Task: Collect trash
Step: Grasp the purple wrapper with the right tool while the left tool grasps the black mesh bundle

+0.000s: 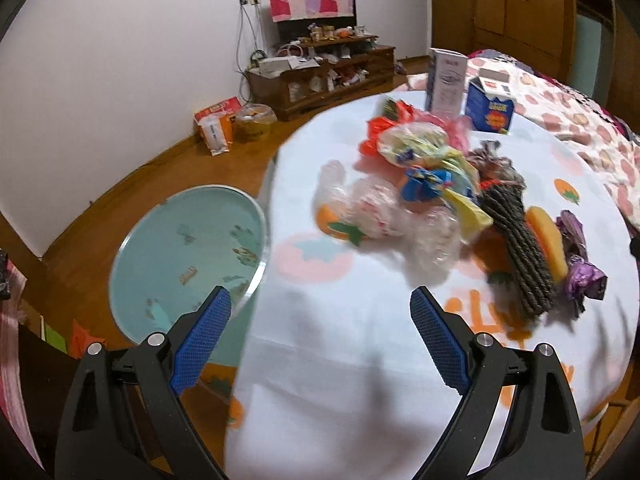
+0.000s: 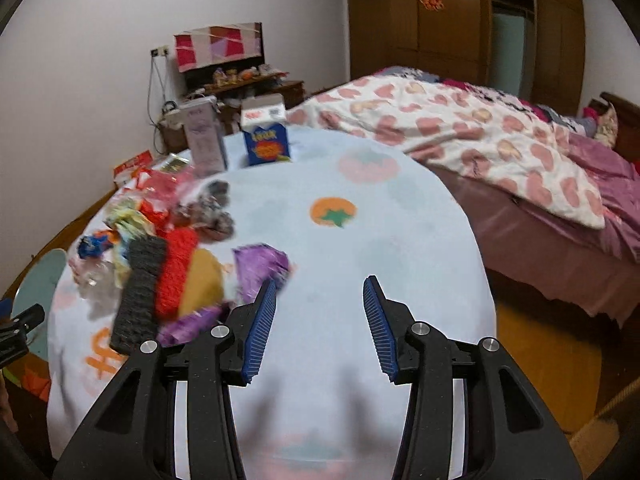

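Observation:
A heap of trash lies on the round table with a pale fruit-print cloth [image 1: 340,340]: clear crumpled plastic [image 1: 380,212], a red and yellow bag [image 1: 404,140], a blue wrapper [image 1: 424,184], a grey rope bundle [image 1: 516,236], a yellow sponge [image 1: 548,240] and purple foil [image 1: 580,264]. In the right wrist view the purple foil [image 2: 260,264] and the sponge [image 2: 204,276] lie just left of my fingers. My left gripper [image 1: 320,304] is open and empty above the table's near left edge. My right gripper [image 2: 320,292] is open and empty over bare cloth [image 2: 380,220].
A teal round basin [image 1: 184,260] stands on the wooden floor left of the table. Two cartons [image 1: 492,108] [image 1: 446,80] stand at the table's far side. A bed with a heart-print quilt [image 2: 480,140] lies to the right. A cluttered low cabinet [image 1: 320,76] stands by the wall.

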### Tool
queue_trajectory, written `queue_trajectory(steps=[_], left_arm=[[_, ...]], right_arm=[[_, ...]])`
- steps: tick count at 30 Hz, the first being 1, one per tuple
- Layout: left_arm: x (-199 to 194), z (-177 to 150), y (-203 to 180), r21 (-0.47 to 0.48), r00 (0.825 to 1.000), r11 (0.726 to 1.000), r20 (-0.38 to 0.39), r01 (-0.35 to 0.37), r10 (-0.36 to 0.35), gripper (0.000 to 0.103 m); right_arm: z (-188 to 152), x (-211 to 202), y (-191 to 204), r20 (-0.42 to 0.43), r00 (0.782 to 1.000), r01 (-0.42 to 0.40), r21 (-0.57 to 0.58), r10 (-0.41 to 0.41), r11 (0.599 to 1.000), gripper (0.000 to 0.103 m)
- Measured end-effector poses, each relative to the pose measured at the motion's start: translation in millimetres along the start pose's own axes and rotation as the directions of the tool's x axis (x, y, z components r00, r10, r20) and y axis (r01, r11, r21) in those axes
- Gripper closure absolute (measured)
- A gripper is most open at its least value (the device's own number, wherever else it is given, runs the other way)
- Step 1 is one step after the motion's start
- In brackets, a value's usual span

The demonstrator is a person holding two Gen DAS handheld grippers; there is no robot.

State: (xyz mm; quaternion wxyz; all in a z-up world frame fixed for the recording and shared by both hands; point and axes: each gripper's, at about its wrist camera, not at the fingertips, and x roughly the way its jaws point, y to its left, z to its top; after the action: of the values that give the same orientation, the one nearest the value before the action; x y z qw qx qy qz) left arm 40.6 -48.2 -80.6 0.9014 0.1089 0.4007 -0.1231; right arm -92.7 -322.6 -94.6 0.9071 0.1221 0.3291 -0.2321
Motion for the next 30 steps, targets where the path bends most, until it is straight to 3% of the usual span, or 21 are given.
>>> queue_trajectory(steps=[10,16,20,24,26,30], left_arm=[[-4.8,9.7,-35.3,0.014,0.997,0.998,0.028,0.067,-0.068,0.014],[-2.5,18.4,-54.6,0.032,0.997,0.996,0.024,0.079,-0.08,0.014],[1.6,18.0,-64.3,0.024,0.993,0.993,0.005,0.119,-0.119,0.014],[4.0,19.3,-78.5,0.043,0.99,0.989,0.005,0.143,-0.144,0.014],[5.0,20.1,-84.5,0.046,0.986,0.985,0.002,0.169,-0.169,0.015],[11.5,21.4,-99.8,0.045,0.978,0.977,-0.004,0.208,-0.208,0.018]], right_arm=[[5.5,31.4,14.5,-0.095,0.984,-0.144,0.06,0.149,0.988,0.057],[3.2,57.6,38.6,-0.186,0.97,-0.15,0.036,0.154,0.988,0.057],[-6.5,67.2,43.9,-0.238,0.939,-0.239,0.065,0.248,0.969,0.074],[-3.5,60.9,35.2,-0.214,0.934,-0.271,0.09,0.285,0.958,0.091],[2.3,51.5,25.8,-0.184,0.94,-0.273,0.102,0.288,0.957,0.091],[14.7,23.1,9.0,-0.077,0.972,-0.221,0.036,0.223,0.975,0.091]])
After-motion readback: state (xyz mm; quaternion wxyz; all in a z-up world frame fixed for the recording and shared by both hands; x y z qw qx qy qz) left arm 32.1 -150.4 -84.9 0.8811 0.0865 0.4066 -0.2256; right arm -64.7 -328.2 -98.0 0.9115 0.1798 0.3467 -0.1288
